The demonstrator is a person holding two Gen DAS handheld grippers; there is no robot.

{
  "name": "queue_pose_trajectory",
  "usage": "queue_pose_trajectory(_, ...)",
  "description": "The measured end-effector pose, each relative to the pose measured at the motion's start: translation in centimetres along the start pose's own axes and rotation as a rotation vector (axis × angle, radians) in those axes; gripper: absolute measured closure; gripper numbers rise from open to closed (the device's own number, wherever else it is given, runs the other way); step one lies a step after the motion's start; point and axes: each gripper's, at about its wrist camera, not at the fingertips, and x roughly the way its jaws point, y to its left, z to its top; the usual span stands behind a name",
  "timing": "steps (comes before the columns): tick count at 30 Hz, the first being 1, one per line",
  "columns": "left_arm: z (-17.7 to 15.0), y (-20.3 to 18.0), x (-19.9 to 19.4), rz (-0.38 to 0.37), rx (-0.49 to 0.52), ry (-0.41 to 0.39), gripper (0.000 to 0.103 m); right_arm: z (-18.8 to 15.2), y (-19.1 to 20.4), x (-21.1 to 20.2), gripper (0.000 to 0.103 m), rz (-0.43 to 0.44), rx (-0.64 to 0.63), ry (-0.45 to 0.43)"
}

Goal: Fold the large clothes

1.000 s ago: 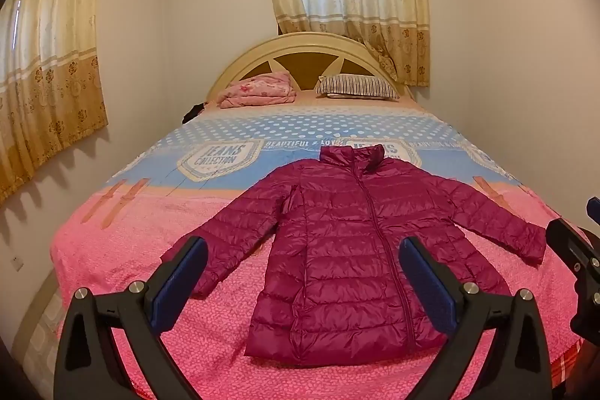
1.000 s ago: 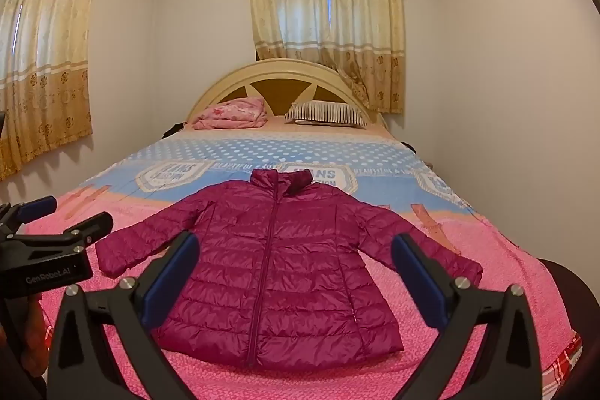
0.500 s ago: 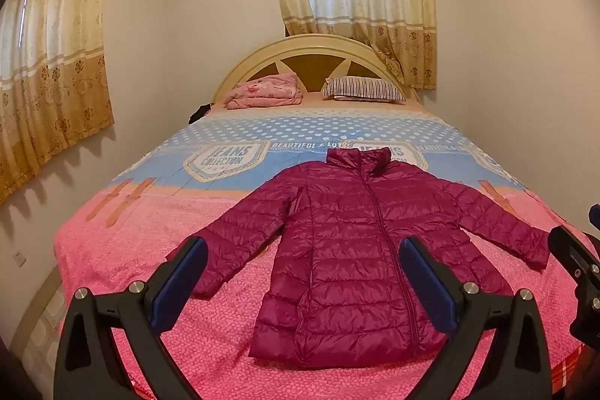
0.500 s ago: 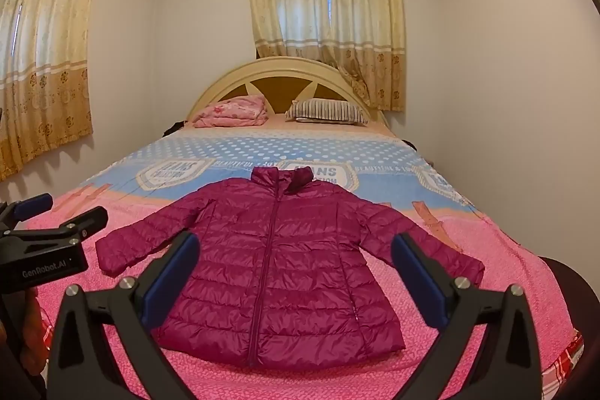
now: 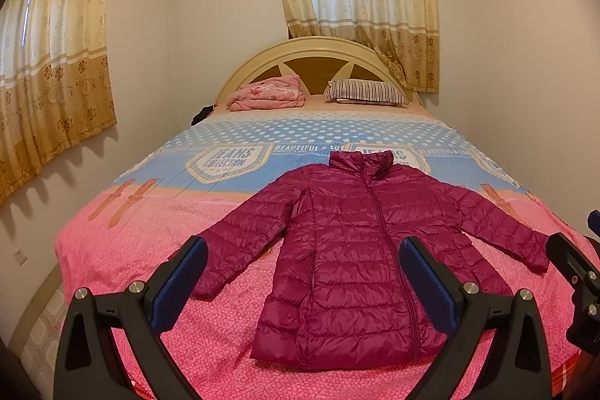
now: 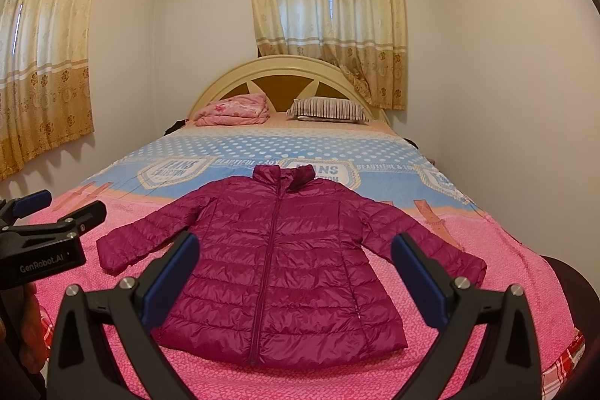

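Note:
A magenta quilted puffer jacket [image 5: 356, 250] lies flat, zipped and face up on the bed, sleeves spread out, collar toward the headboard. It also shows in the right wrist view [image 6: 277, 261]. My left gripper [image 5: 300, 283] is open and empty, held above the foot of the bed, short of the jacket's hem. My right gripper [image 6: 296, 280] is open and empty, held at the same distance. The left gripper's body [image 6: 41, 242] shows at the left edge of the right wrist view.
The bed [image 5: 123, 250] has a pink and blue cover. A folded pink blanket [image 5: 266, 94] and a striped pillow [image 5: 365, 92] lie by the headboard [image 5: 322, 51]. Walls stand close on both sides. Curtains [image 5: 52, 62] hang at left and behind.
Both grippers have shifted slightly, the left view drifting left so the jacket sits further right in it. The jacket has not moved. Both grippers stay open.

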Motion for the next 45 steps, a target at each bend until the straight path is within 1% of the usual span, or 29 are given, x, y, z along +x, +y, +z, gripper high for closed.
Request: queue_pose_trajectory(45,0.01,0.46,-0.01,0.007,-0.023,-0.008,0.001,-0.2,0.3,-0.02,0.0,0.004,0.005,0.006)
